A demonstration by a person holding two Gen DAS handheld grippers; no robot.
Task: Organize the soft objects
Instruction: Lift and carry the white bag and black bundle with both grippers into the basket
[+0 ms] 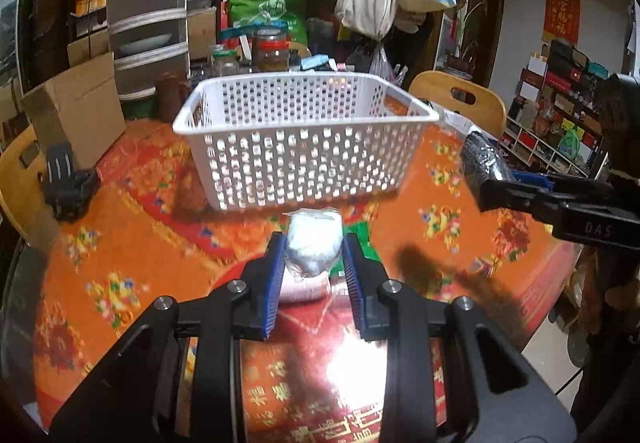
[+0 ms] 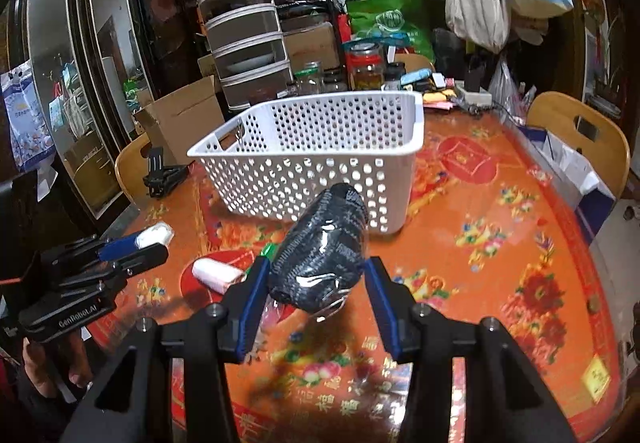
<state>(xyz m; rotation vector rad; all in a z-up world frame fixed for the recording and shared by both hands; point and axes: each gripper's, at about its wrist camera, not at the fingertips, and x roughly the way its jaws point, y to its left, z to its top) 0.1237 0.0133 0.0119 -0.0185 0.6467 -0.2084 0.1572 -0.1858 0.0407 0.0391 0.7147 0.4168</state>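
My left gripper (image 1: 314, 249) is shut on a white soft bundle in clear wrap (image 1: 316, 243) and holds it above the table just in front of the white perforated basket (image 1: 304, 147). My right gripper (image 2: 316, 271) is shut on a dark knitted bundle in clear plastic (image 2: 324, 255), held above the table near the basket's front corner (image 2: 312, 159). The dark bundle also shows in the left wrist view (image 1: 482, 161), and the white bundle in the right wrist view (image 2: 154, 235). A white-and-pink soft pack (image 2: 218, 273) lies on the table, with a green item (image 2: 267, 251) beside it.
The round table has an orange-red flowered cover (image 2: 500, 243). A black folded stand (image 1: 66, 179) and a cardboard box (image 1: 76, 111) are at the left. Jars, stacked drawers (image 1: 148, 11) and bags crowd the far side. Wooden chairs (image 2: 576, 131) stand around the table.
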